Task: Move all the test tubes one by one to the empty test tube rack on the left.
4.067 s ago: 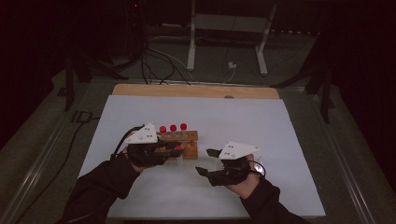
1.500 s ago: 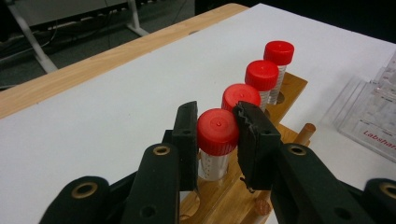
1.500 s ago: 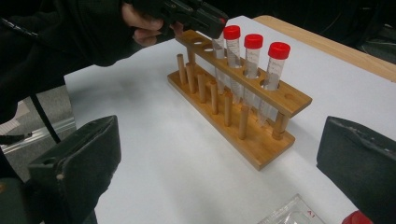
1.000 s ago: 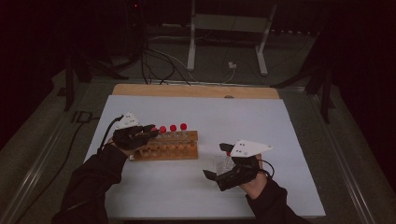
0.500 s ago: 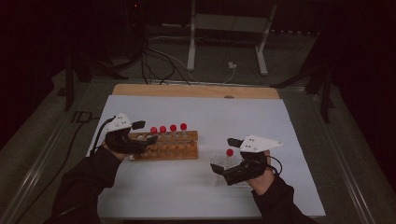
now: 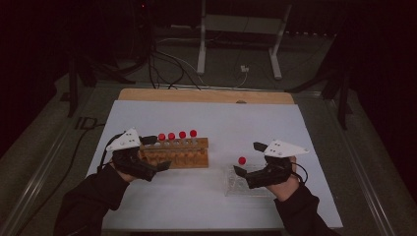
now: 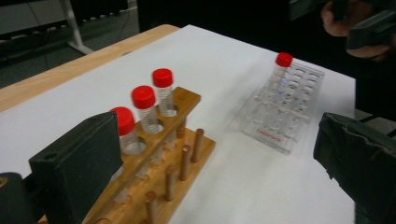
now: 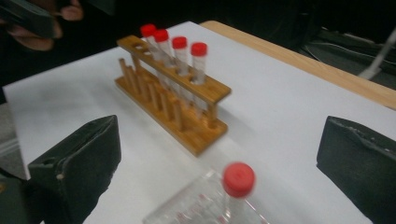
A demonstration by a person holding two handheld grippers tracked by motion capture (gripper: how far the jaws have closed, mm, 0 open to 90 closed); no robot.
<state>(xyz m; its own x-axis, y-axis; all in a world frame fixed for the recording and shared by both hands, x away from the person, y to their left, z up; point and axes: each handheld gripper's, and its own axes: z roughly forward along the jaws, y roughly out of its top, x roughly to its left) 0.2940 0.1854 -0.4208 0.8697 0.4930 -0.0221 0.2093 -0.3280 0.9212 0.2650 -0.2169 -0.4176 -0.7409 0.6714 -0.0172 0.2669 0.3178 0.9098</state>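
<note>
A wooden rack (image 6: 179,153) holds four red-capped tubes (image 6: 177,135) in its back row. My left gripper (image 6: 157,153) hovers at the rack's left end. Its jaws have just been opening and stand open with nothing gripped. Along those jaws, three of the tubes (image 7: 143,98) stand just past the left fingertip (image 7: 88,149). My right gripper (image 6: 248,158) is open over a clear plastic rack (image 6: 236,189). One red-capped tube (image 6: 242,160) stands upright there. That tube (image 8: 239,179) sits between the wide-apart pads (image 8: 88,149), touching neither.
White paper (image 6: 221,118) covers the table, with a wooden strip (image 6: 206,95) along its far edge. A metal stand (image 6: 236,29) and cables lie on the dark floor beyond. The paper between the two racks is bare.
My left gripper has let go at the rack's left end and drawn back to the left, jaws open. My right hand has slid right, uncovering a tube standing in the clear rack.
</note>
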